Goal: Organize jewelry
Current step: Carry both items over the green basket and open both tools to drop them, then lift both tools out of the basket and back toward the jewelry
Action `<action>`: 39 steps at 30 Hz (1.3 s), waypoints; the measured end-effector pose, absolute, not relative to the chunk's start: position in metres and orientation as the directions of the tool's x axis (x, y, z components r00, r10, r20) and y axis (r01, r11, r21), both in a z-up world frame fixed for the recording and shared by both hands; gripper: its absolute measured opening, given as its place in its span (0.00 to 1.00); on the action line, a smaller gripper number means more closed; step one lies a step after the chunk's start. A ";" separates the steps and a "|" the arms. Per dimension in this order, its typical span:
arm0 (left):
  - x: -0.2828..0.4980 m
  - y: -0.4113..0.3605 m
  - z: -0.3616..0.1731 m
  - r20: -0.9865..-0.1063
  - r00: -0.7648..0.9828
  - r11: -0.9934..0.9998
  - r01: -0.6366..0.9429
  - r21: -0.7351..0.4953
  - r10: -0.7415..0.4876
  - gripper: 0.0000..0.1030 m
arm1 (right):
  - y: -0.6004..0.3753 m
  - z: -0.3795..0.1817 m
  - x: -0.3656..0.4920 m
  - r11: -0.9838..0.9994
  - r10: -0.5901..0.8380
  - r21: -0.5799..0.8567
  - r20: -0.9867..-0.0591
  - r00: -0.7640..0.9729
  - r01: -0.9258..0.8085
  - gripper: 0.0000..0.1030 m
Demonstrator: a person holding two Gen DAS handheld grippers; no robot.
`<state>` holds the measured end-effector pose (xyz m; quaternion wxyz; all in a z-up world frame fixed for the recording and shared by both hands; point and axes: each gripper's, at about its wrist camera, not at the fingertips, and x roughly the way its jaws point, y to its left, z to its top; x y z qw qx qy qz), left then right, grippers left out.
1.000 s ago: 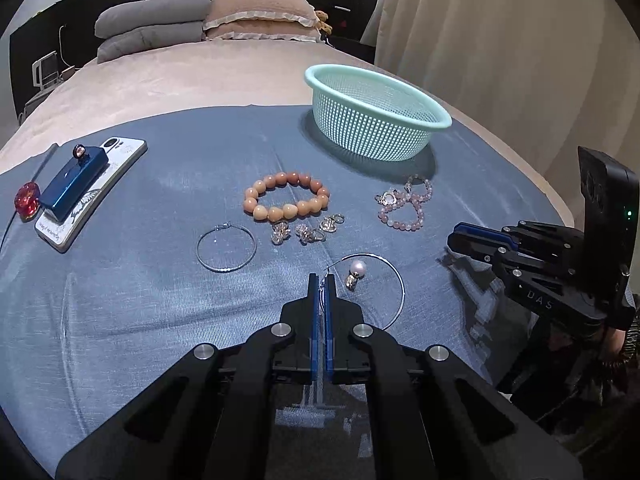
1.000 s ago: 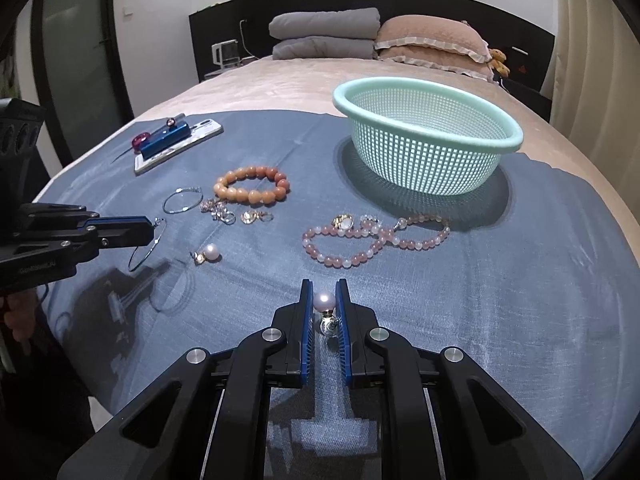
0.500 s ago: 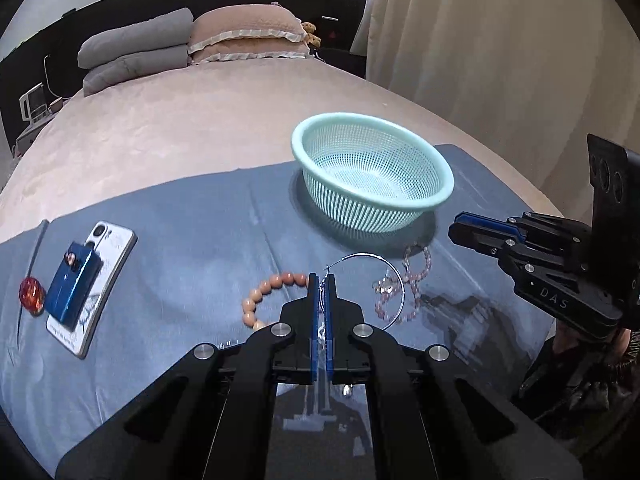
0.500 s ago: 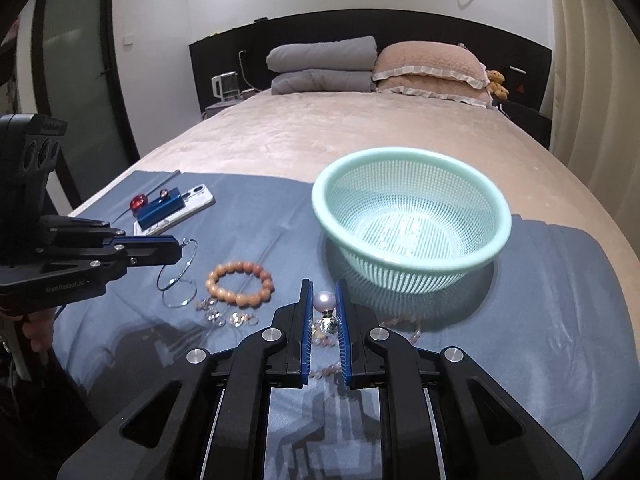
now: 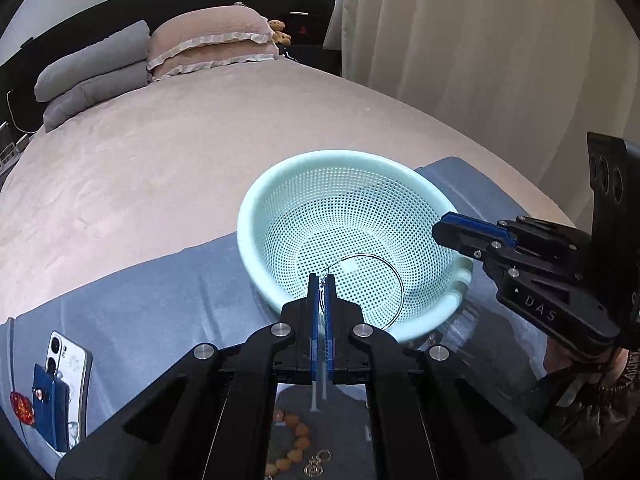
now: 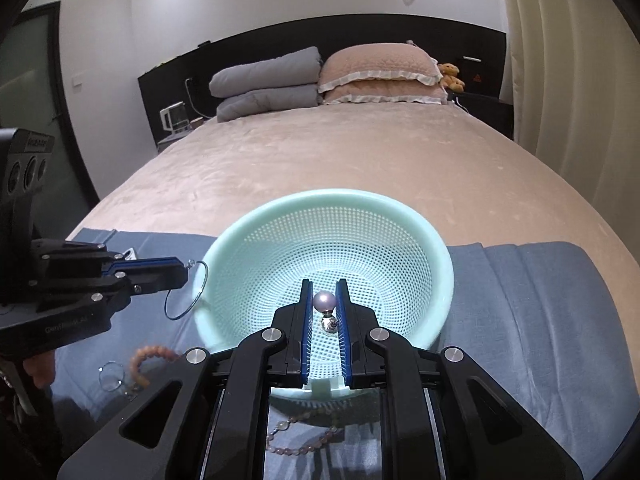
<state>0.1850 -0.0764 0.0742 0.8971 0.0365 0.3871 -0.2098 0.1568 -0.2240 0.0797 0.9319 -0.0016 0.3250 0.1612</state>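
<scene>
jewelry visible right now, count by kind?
Hoop earrings: 2, one in left gripper, one on cloth
Pearl earrings: 1, in right gripper
Bead bracelets: 2, orange, pink
Small clasp charms: unclear
Total: 5 plus charms

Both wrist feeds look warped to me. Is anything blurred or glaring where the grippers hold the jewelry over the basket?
Left wrist view: strong fisheye bending, dark corners; the hoop earring in the left gripper reads thin but sharp against the basket. Right wrist view: same distortion; the pearl in the right gripper is crisp with a soft highlight, no harsh glare.
</scene>
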 end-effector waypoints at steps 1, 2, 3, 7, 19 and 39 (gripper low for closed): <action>0.190 -0.081 0.072 -0.713 0.606 0.905 0.414 -0.095 -0.352 0.03 | -0.226 0.076 0.160 0.947 0.303 0.106 -0.610 0.732 -0.304 0.11; 0.194 -0.084 0.070 -0.717 0.603 0.903 0.421 -0.086 -0.350 0.03 | -0.227 0.073 0.163 0.945 0.307 0.110 -0.618 0.724 -0.307 0.11; 0.197 -0.088 0.068 -0.721 0.602 0.902 0.424 -0.075 -0.343 0.03 | -0.227 0.071 0.164 0.946 0.302 0.104 -0.621 0.723 -0.306 0.11; 0.206 -0.097 0.061 -0.732 0.587 0.897 0.436 -0.073 -0.345 0.03 | -0.227 0.068 0.166 0.946 0.299 0.094 -0.620 0.725 -0.310 0.11; 0.209 -0.094 0.056 -0.738 0.587 0.902 0.427 -0.067 -0.333 0.03 | -0.229 0.065 0.163 0.949 0.292 0.091 -0.615 0.732 -0.302 0.11; 0.178 -0.004 0.066 -0.697 0.693 0.980 0.187 -0.072 -0.183 0.94 | -0.265 0.079 0.154 0.977 0.207 0.144 -0.518 0.830 -0.155 0.86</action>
